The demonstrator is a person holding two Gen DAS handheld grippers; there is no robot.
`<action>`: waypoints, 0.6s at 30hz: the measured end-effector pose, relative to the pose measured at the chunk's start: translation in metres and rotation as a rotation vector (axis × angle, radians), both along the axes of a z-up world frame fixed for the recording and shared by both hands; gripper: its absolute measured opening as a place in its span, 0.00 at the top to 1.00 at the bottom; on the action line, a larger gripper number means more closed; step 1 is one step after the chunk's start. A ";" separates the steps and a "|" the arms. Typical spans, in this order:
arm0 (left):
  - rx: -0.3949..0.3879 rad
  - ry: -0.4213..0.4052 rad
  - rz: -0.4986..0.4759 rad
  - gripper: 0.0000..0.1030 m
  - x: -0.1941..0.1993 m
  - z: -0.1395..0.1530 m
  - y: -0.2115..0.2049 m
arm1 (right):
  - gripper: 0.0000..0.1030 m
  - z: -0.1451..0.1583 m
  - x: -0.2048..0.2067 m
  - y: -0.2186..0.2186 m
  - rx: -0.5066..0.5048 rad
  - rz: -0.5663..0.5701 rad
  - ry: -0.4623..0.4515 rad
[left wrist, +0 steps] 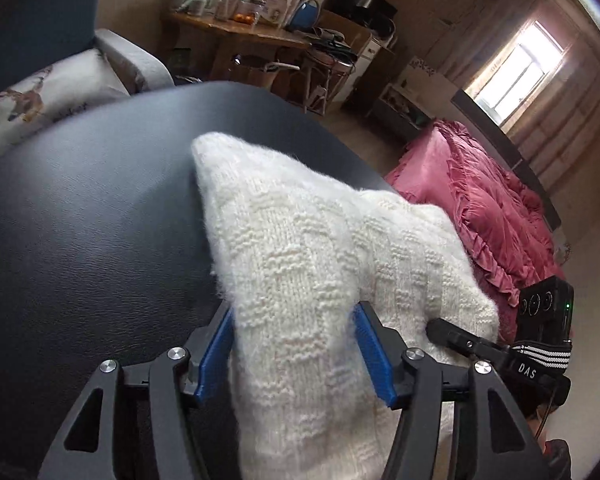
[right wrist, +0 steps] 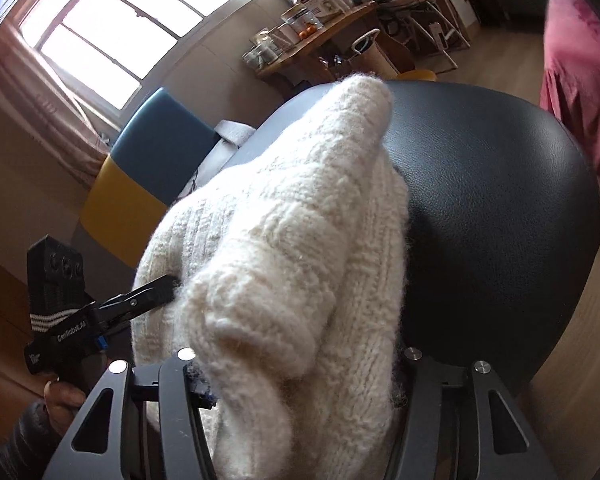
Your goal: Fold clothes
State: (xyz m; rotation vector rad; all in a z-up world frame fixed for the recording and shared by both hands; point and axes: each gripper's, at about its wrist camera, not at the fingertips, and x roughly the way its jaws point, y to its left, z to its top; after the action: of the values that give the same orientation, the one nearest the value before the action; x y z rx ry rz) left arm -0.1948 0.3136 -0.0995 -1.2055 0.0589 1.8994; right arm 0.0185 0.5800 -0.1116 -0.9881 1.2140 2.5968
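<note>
Sweater (left wrist: 300, 248) sits bunched at the table (left wrist: 80, 220) edge, left gripper (left wrist: 294, 352) wide open around it, not pinching, right gripper (right wrist: 300, 376) maybe gripping, can't tell, so it could slide off.

A cream, fuzzy knitted sweater (left wrist: 300, 264) lies bunched and partly folded on the black desk (left wrist: 80, 208). One narrow folded end points toward twelve o'clock.

Daylight from a blown-out window (right wrist: 120, 36) fills my room softly, leaving sheen on the black bench (left wrist: 84, 208), while both fisheye views bend and darken at blurred edges.
</note>
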 end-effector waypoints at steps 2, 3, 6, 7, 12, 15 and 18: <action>-0.019 0.040 0.033 0.43 0.007 0.019 -0.006 | 0.41 -0.004 -0.015 -0.010 -0.039 -0.029 0.003; -0.032 0.050 0.049 0.43 0.012 0.028 -0.008 | 0.40 -0.004 -0.015 -0.011 -0.060 -0.048 0.007; -0.055 0.159 0.107 0.43 0.044 0.056 -0.034 | 0.25 0.015 0.001 -0.015 -0.026 -0.113 0.041; -0.067 0.199 0.131 0.43 0.054 0.063 -0.043 | 0.20 0.026 0.008 -0.020 0.014 -0.125 0.058; -0.136 0.305 0.245 0.42 0.094 0.083 -0.082 | 0.00 0.068 0.036 -0.062 0.235 -0.145 0.096; -0.148 0.349 0.287 0.41 0.116 0.087 -0.093 | 0.00 0.087 0.046 -0.101 0.409 -0.148 0.074; -0.149 0.340 0.299 0.41 0.132 0.092 -0.101 | 0.00 0.098 0.056 -0.132 0.543 -0.177 0.023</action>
State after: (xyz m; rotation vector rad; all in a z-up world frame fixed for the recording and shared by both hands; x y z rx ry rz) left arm -0.0628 0.2125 -0.0079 -1.0173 0.2164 2.3856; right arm 0.0746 0.4476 -0.0132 -0.7034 0.5108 2.5763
